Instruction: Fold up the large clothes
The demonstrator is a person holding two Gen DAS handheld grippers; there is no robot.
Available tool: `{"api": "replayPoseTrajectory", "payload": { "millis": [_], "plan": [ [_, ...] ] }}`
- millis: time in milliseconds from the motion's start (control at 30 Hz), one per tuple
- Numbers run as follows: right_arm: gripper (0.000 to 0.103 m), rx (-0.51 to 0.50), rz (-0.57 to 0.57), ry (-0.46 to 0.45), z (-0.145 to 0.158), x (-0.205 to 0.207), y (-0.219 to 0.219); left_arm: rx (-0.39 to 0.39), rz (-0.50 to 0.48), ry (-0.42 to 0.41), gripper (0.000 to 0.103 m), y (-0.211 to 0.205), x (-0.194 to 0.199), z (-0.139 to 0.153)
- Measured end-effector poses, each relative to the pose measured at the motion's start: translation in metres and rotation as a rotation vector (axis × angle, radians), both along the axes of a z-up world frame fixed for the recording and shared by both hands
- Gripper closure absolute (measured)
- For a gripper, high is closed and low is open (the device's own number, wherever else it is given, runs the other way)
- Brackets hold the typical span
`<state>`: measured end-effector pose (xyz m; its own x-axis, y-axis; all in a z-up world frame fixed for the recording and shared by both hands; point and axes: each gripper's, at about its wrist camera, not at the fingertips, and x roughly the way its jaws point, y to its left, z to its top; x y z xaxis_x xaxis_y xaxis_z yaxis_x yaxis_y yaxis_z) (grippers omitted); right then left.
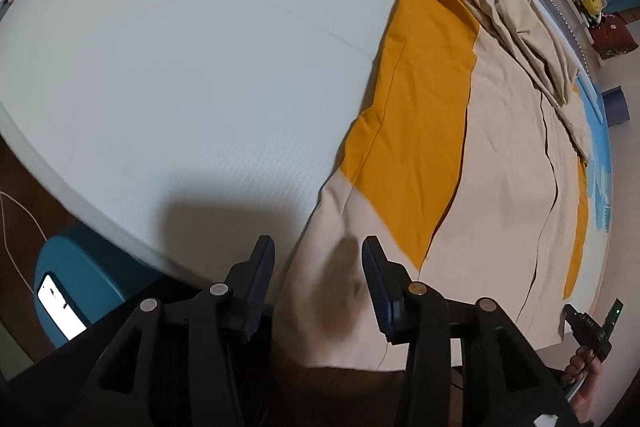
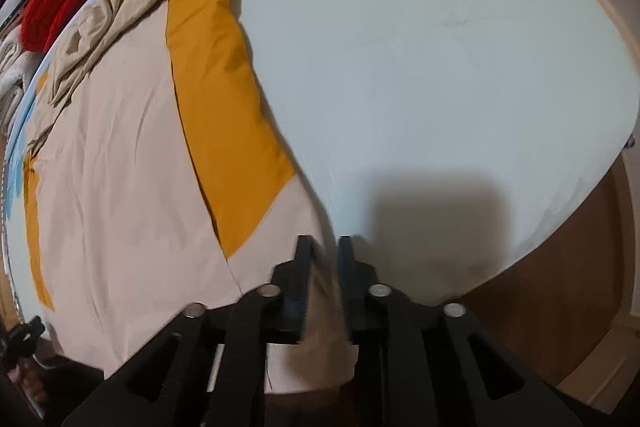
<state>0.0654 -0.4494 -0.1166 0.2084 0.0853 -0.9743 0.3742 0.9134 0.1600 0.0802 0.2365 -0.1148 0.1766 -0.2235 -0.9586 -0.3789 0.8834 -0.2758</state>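
While left gripper (image 1: 318,255) gapes, right gripper (image 2: 325,247) straddles garment (image 2: 120,155) hem

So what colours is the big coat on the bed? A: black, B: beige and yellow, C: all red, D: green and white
B: the coat spread on the bed has beige panels with mustard-yellow ones beside them.

Pale mattress (image 1: 180,47), blue feather print at 12 o'clock; dark wooden floor (image 2: 560,307); teal stool (image 1: 92,267), possibly, at 8 o'clock.
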Motion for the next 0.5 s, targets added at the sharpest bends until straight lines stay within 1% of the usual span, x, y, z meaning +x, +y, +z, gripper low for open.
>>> {"api": "replayPoseTrajectory", "payload": {
  "millis": [33, 67, 133, 167, 267, 300, 333, 367, 400, 433, 500],
  "plan": [
    [0.065, 0.009, -0.006, 0.006, -0.002, -0.001, 0.000, -0.001, -0.002, 0.011, 0.062, -0.001, 0.003, -0.004],
    [0.064, 0.016, -0.005, 0.018, -0.005, -0.002, 0.000, 0.002, -0.004, 0.023, 0.062, -0.003, 0.003, -0.007],
    [0.064, 0.015, 0.012, 0.040, -0.013, -0.004, 0.008, 0.021, -0.014, 0.042, 0.062, -0.005, 0.004, -0.013],
    [0.063, -0.002, 0.027, 0.048, -0.015, -0.002, 0.012, 0.030, -0.021, 0.049, 0.062, -0.006, 0.006, -0.016],
    [0.062, -0.049, 0.073, 0.052, -0.014, -0.002, 0.018, 0.072, -0.051, 0.063, 0.062, -0.008, 0.011, -0.023],
    [0.063, -0.058, 0.081, 0.050, -0.012, -0.004, 0.019, 0.090, -0.071, 0.065, 0.064, -0.011, 0.009, -0.022],
    [0.067, -0.055, 0.089, 0.045, -0.011, -0.004, 0.021, 0.125, -0.110, 0.066, 0.074, -0.018, 0.010, -0.022],
    [0.082, -0.046, 0.102, 0.039, -0.010, -0.005, 0.022, 0.144, -0.146, 0.064, 0.087, -0.023, 0.009, -0.022],
    [0.091, -0.043, 0.114, 0.033, -0.009, -0.006, 0.024, 0.155, -0.166, 0.063, 0.100, -0.026, 0.008, -0.021],
    [0.097, -0.042, 0.125, 0.021, -0.005, -0.008, 0.025, 0.163, -0.172, 0.047, 0.100, -0.028, 0.006, -0.016],
    [0.099, -0.022, 0.113, -0.006, 0.003, -0.013, 0.021, 0.141, -0.168, 0.007, 0.100, -0.027, 0.003, -0.007]
  ]
}}
